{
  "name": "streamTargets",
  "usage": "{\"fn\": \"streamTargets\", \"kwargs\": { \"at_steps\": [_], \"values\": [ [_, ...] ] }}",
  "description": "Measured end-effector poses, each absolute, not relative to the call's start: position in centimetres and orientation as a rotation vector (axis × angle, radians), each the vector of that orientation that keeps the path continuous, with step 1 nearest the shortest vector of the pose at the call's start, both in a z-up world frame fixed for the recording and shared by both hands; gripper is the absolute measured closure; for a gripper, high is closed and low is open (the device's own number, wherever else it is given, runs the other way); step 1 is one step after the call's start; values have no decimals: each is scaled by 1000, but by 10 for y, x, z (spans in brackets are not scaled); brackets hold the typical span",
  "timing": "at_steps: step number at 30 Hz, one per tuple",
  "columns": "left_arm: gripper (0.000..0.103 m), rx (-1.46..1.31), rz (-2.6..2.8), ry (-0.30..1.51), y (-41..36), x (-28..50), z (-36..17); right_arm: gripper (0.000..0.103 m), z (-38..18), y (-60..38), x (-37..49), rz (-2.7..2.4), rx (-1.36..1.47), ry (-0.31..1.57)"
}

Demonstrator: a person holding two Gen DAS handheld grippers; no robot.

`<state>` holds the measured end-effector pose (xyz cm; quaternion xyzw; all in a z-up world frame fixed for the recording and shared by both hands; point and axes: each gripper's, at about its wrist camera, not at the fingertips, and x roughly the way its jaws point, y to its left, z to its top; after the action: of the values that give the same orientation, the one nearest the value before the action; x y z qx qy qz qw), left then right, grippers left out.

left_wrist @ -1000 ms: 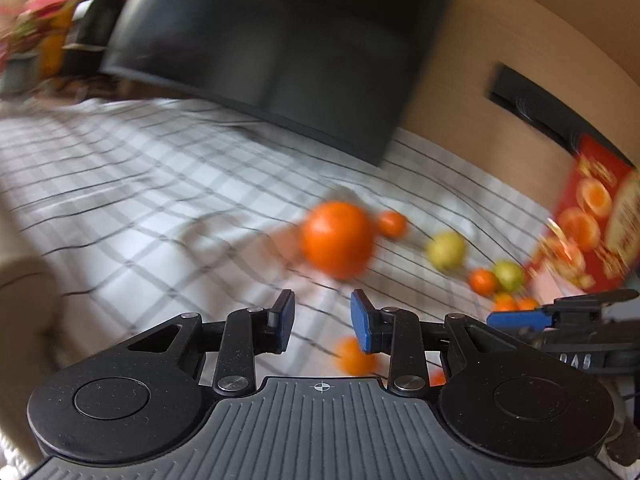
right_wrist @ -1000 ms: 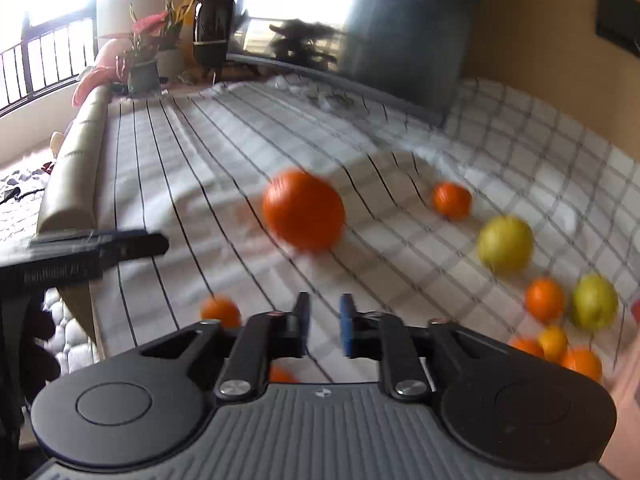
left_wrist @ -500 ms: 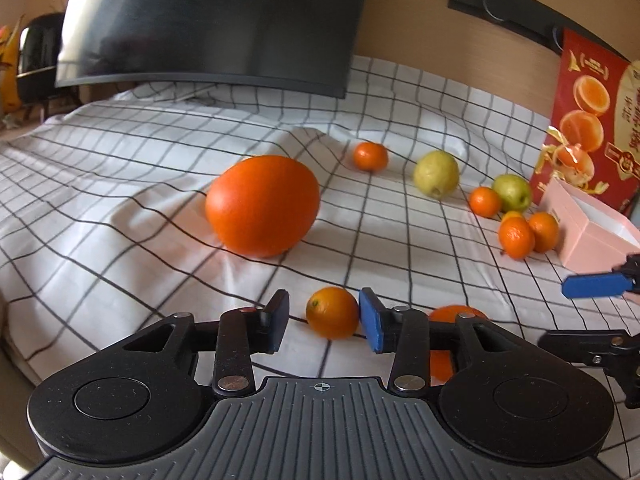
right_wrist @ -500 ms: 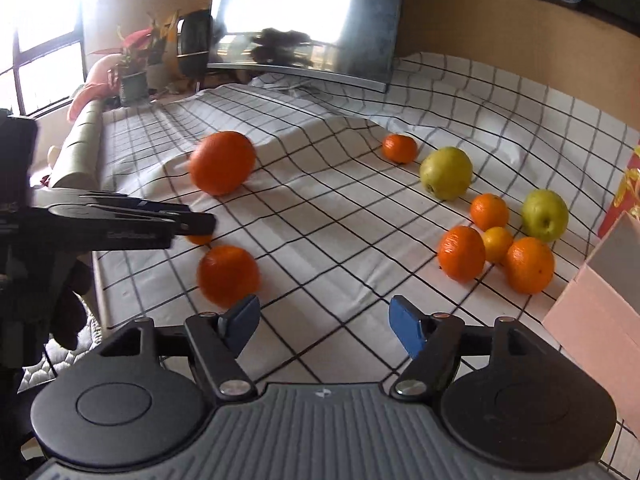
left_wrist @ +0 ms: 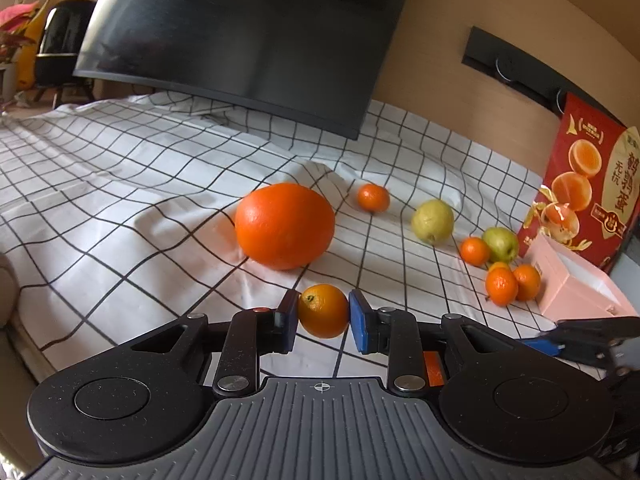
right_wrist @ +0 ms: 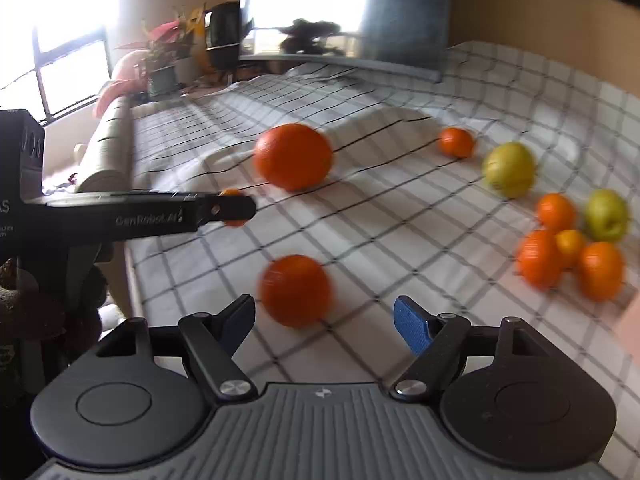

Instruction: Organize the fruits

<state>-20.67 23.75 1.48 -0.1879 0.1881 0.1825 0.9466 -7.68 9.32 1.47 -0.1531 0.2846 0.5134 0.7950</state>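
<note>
Your left gripper pinches a small tangerine low over the checked cloth, ready to carry; your right gripper spreads wide toward another orange, apparently to claim it next.

A small orange sits between blue pads near the checked cloth's front edge; a big orange lies behind it, mid-cloth.

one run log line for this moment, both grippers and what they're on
left gripper: jaws around small orange | right gripper: jaws open, empty, near medium orange | big orange: on checked cloth
</note>
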Motion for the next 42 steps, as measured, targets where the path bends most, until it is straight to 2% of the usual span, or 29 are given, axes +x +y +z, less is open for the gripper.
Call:
{"fn": "streamTargets", "kwargs": {
  "at_steps": [3, 4, 5, 6, 11, 19, 25, 34, 37, 42],
  "values": [
    [71, -379, 359, 393, 234, -205, 12, 28, 8, 111, -83, 1111, -348, 610],
    [71, -378, 352, 396, 233, -205, 12, 39, 6, 115, -85, 1105, -358, 608],
    [71, -378, 345, 396, 232, -204, 12, 53, 5, 119, -86, 1099, -368, 608],
    [71, -378, 338, 396, 230, -204, 12, 58, 5, 120, -86, 1082, -381, 604],
    [72, -370, 222, 428, 206, -188, 11, 58, 15, 90, -86, 1048, -406, 576],
    [72, -308, -119, 528, 123, -132, 15, 58, 19, -44, -76, 745, -375, 579],
    [72, -263, -281, 544, 68, -72, 54, 58, 29, -118, -61, 533, -297, 589],
    [71, -270, -303, 396, 33, 26, 146, 58, 113, -151, -4, 411, -113, 438],
    [71, -280, -288, 452, 28, 58, 146, 58, 119, -148, 23, 369, -105, 429],
    [72, -287, -282, 477, 29, 83, 117, 58, 97, -144, 63, 373, -38, 556]
  ]
}}
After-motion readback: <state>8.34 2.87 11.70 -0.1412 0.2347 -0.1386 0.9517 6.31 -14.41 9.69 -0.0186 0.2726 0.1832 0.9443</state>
